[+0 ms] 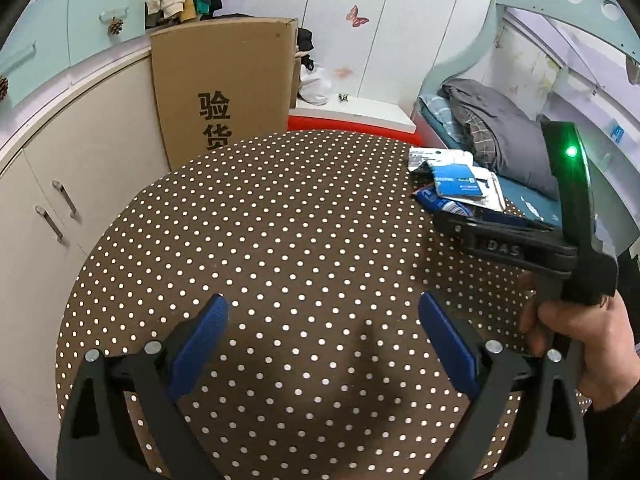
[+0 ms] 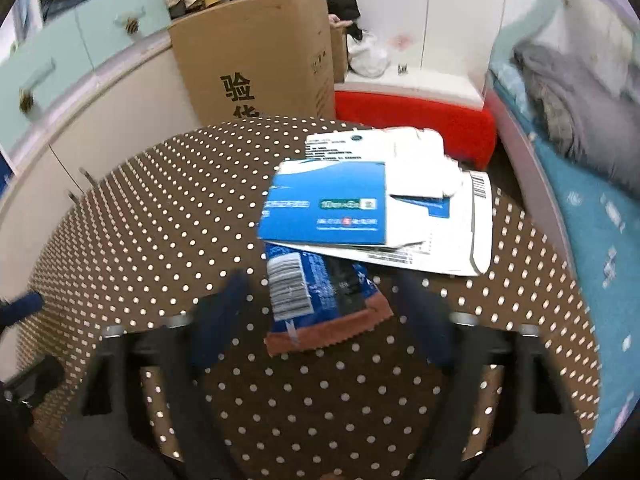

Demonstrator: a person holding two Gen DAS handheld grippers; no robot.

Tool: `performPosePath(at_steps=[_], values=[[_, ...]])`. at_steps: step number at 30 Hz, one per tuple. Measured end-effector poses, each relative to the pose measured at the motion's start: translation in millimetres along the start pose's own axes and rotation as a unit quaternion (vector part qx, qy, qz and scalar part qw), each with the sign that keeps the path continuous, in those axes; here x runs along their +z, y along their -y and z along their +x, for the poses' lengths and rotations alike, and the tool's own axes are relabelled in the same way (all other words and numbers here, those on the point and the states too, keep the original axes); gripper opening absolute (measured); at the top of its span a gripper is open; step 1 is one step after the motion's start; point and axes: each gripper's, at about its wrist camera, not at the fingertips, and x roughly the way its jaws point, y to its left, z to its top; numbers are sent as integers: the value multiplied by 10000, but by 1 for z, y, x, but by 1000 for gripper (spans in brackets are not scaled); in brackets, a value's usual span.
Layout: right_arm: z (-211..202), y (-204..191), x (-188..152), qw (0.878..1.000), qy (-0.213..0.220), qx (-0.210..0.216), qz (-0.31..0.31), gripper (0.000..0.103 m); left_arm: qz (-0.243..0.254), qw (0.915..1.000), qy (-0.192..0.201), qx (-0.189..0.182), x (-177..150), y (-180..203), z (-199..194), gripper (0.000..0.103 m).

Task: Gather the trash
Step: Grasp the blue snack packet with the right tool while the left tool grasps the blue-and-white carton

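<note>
right wrist view: right tool [image 2: 324, 312] is open, its fingers on both sides of the dark snack wrapper [image 2: 320, 300] on the dotted tabletop [image 2: 160, 220], just under the blue box [image 2: 324, 208]. go low, squeeze the wrapper only. left tool [image 1: 322, 344] is open & empty, w/ nothing near.

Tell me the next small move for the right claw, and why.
Probably ease the right claw forward and down, then close on the dark blue wrapper. Its jaws are open on either side of the wrapper's near end, which lies flat on the dotted table, nearest of the trash pile. The left claw is open over bare cloth, far from it.
</note>
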Motion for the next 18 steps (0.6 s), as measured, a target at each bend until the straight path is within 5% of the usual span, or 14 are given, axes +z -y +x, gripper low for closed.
performPosePath(at_steps=[9, 18], values=[[-28, 5, -29, 9987, -91, 486, 71, 39, 167, 9997, 154, -67, 19, 17, 4, 94], [-68, 49, -56, 9975, 100, 444, 538, 39, 697, 9971, 193, -238, 53, 66, 37, 94]])
